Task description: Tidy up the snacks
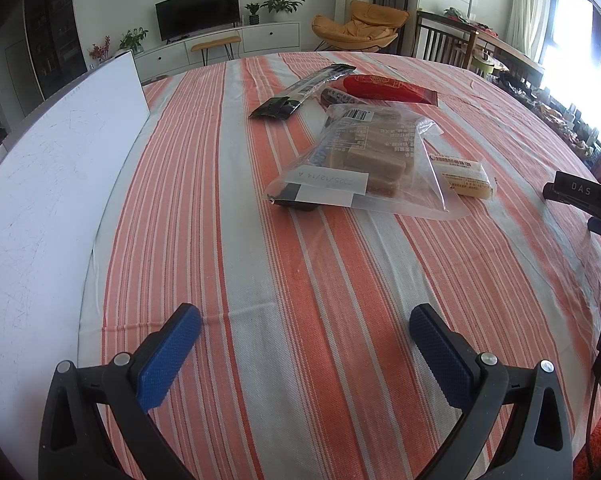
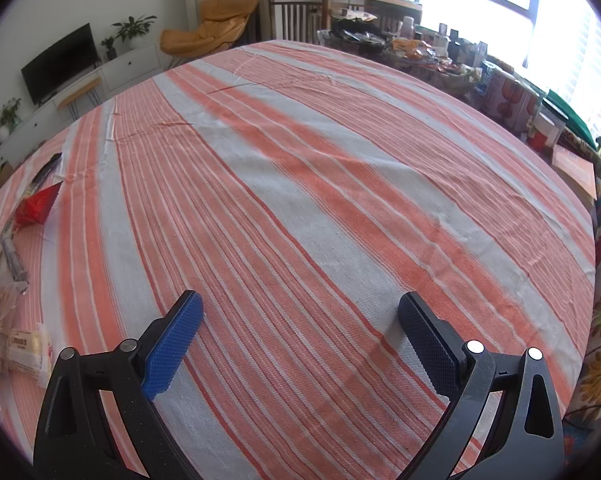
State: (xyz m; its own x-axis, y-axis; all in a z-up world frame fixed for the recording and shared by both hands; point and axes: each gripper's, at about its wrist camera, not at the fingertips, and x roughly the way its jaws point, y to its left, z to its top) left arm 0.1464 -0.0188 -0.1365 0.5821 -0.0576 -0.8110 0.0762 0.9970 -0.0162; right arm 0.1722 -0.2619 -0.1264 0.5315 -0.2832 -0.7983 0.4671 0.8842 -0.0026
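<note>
Snacks sit in a loose cluster mid-counter, all seen best from left wrist cam: clear bag of brown blocks [image 1: 364,160] nearest, label side up, w/ a dark item partly under its near-left corner; small cream-wrapped bar [image 1: 466,178] just beside its right edge, touching or under the clear film, can't tell which; red packet [image 1: 384,88] and long black stick pack [image 1: 304,90] farther back, another dark wrapper wedged between them and the bag. White board [image 1: 56,184] lies along the left side of the striped cloth [image 1: 300,280], well apart from the pile. Left tongs [image 1: 306,354] wide, nothing between the pads, hovering over bare cloth short of the bag. Right tongs [image 2: 300,344] also wide and empty, over a bare stretch; cluster only at far left edge of that cam (red packet [image 2: 36,206] visible), so right side is poorly aimed for any pick. Judgement: no sorting started yet; next likely approach to the bag. Risks: clear film is slick and floppy, so a pinch on film alone may slip or drag the cream bar and the dark item along w/ it; overlapping wrappers mean lifting one could shift the rest; pads pressed low could catch the cloth and bunch it, moving the whole pile.
</note>
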